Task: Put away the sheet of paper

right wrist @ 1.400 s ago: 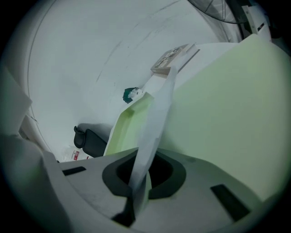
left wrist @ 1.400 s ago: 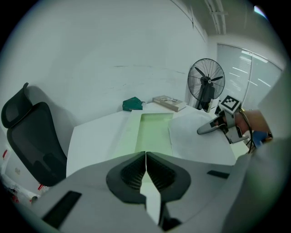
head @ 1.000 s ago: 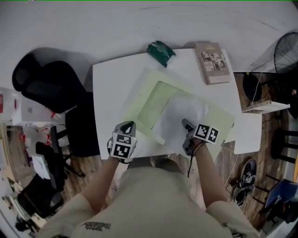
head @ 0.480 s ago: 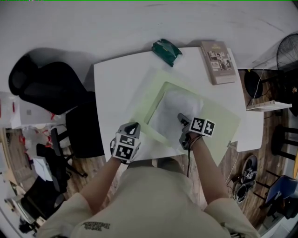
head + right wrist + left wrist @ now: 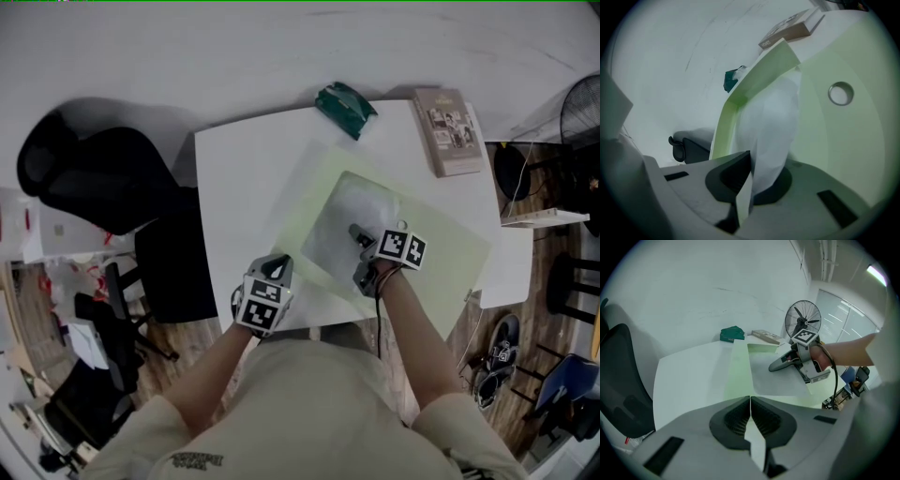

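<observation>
Pinching white paper sheet [image 5: 337, 246] inside pale green plastic folder [image 5: 442, 251] is right gripper [image 5: 355, 231]; left gripper [image 5: 281, 262] clamps folder's near flap edge; open white tabletop [image 5: 234, 178] left of folder.

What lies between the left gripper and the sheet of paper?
The folder's green flap. In the left gripper view it runs up from the left gripper, which pinches it, alongside the sheet. The head view shows the same.
</observation>
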{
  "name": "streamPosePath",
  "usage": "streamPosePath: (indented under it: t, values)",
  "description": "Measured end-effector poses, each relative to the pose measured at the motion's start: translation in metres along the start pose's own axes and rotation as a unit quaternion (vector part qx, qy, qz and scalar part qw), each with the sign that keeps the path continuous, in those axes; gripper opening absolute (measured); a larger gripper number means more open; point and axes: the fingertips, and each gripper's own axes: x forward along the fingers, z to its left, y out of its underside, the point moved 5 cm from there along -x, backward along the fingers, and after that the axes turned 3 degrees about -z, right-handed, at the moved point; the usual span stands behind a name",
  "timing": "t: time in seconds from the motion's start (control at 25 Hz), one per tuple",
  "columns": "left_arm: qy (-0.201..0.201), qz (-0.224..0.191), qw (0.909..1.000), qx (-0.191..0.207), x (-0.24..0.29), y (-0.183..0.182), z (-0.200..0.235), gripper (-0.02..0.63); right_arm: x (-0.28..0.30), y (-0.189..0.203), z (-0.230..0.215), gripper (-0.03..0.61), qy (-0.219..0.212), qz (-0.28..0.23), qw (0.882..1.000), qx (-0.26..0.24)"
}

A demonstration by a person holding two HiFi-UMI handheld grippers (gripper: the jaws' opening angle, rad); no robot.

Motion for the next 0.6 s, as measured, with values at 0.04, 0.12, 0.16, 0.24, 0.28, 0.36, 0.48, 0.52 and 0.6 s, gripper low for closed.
streamPosePath:
  t: [0.04,0.12,0.16,0.24,0.28,0.36,0.48,0.52,0.6]
  values:
    - [0.001,0.0,1.0,0.0,0.0,0.0,0.001,0.023,0.003,0.0,0.002,0.023,0.002,0.001,1.0,-0.008]
    - [0.002,0.001,1.0,0.0,0.002,0.001,0.003,0.023,0.008,0.0,0.005,0.025,0.005,0.001,1.0,-0.022]
    - [0.004,0.002,1.0,0.002,0.003,0.0,0.003,0.023,0.01,-0.001,0.006,0.024,0.005,0.001,1.0,-0.026]
    - [0.011,0.004,0.9999,0.006,0.005,0.0,0.002,0.023,0.013,-0.001,0.008,0.024,0.003,0.001,1.0,-0.029]
    - [0.014,0.005,0.9999,0.007,0.006,0.0,0.001,0.023,0.015,-0.001,0.009,0.024,0.001,0.003,1.0,-0.031]
    - [0.019,0.005,0.9998,0.007,0.007,0.001,-0.001,0.023,0.019,0.0,0.011,0.025,0.0,0.009,0.999,-0.034]
    - [0.022,0.004,0.9997,0.008,0.009,-0.001,-0.004,0.023,0.024,0.001,0.013,0.025,-0.01,0.016,0.999,-0.026]
    - [0.023,0.003,0.9997,0.01,0.009,-0.001,-0.006,0.023,0.025,0.001,0.013,0.025,-0.014,0.013,1.0,-0.023]
    - [0.027,0.005,0.9995,0.015,0.01,-0.002,-0.009,0.023,0.023,0.001,0.015,0.026,-0.014,0.002,0.999,-0.035]
